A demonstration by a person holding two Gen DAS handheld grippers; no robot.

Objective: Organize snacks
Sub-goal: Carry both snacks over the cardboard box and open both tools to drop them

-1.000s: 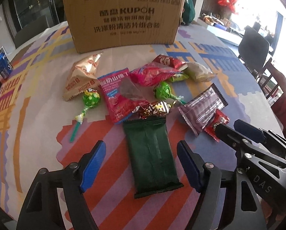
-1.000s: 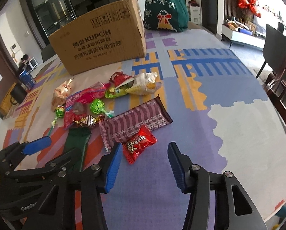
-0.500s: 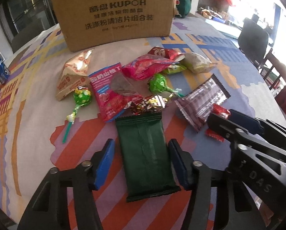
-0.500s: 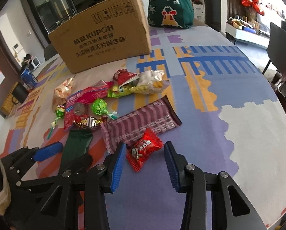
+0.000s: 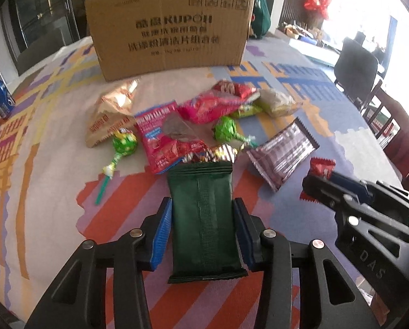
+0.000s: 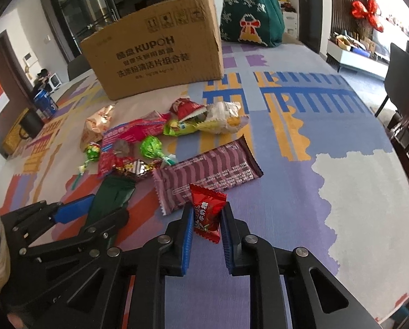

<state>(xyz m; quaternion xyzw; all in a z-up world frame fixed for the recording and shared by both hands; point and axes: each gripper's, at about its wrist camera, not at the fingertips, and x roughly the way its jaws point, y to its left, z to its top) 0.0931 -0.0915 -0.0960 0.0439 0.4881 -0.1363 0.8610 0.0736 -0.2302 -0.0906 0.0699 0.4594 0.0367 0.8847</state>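
i count two green lollipops (image 5: 123, 143), one dark green packet (image 5: 203, 219), one purple striped bar (image 6: 207, 170), one small red candy (image 6: 207, 213), one cardboard box (image 5: 168, 27) and my two grippers (image 5: 203, 235).

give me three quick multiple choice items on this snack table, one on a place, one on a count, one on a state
1. Where is the cardboard box?
A. behind the snack pile
B. under the table
C. in a claw

2. How many green-wrapped lollipops lie on the cloth?
A. none
B. two
C. five

3. What is the right claw doing?
A. hanging wide open
B. gripping the box
C. shut on the red candy

Answers:
1 A, it stands at the far edge, beyond the wrappers.
2 B, one lies left and one right of the pink packet.
3 C, both pads press the wrapper's sides.
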